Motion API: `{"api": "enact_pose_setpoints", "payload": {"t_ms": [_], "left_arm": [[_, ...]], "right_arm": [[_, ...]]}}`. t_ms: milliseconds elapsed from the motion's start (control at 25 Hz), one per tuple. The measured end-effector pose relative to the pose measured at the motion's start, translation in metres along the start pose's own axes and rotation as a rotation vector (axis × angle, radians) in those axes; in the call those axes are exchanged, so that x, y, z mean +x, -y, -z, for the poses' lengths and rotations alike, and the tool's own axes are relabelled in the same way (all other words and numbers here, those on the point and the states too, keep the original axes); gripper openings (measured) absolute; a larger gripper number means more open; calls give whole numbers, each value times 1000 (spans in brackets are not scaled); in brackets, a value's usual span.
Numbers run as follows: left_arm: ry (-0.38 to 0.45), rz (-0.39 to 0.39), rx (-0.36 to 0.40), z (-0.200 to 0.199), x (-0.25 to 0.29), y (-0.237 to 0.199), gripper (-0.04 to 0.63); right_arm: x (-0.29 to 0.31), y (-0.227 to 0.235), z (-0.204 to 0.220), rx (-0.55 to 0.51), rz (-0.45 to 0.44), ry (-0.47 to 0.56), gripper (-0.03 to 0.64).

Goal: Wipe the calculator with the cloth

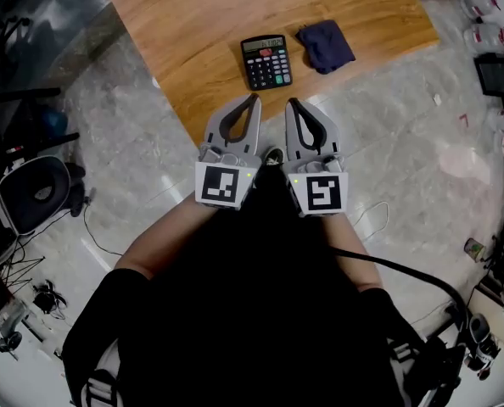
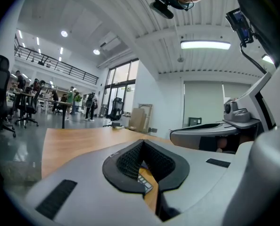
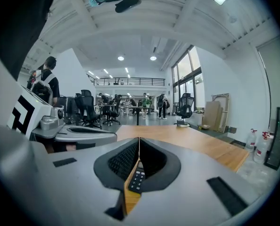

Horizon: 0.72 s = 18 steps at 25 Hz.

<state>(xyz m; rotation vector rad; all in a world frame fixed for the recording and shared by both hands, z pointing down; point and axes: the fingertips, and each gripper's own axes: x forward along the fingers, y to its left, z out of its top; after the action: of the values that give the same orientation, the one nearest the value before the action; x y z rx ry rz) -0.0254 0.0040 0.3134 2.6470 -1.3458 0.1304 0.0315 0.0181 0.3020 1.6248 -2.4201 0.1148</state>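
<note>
A black calculator lies on the wooden table near its front edge. Just to its right sits a crumpled dark blue cloth. My left gripper and right gripper are held side by side just short of the table's edge, below the calculator, both shut and empty. Through the shut jaws a slice of the calculator's keys shows in the left gripper view, and again as calculator keys in the right gripper view. The cloth is hidden in both gripper views.
The table stands on a grey marble floor. Office chairs and cables lie at the left, spray bottles and a dark tray at the far right. People and desks stand far off in the hall.
</note>
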Motion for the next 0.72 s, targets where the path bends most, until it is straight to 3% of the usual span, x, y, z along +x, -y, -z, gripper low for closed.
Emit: {"api": "enact_pose_setpoints", "payload": {"t_ms": [560,720], "left_arm": [[-75,-133,-15,32,60,-13,6],[-103,-135,0,53,71,-19,6]], "right_arm": [[58,47,36,-18,-144,-67,15],[73,54,58,-10,-150,-103,15]]}}
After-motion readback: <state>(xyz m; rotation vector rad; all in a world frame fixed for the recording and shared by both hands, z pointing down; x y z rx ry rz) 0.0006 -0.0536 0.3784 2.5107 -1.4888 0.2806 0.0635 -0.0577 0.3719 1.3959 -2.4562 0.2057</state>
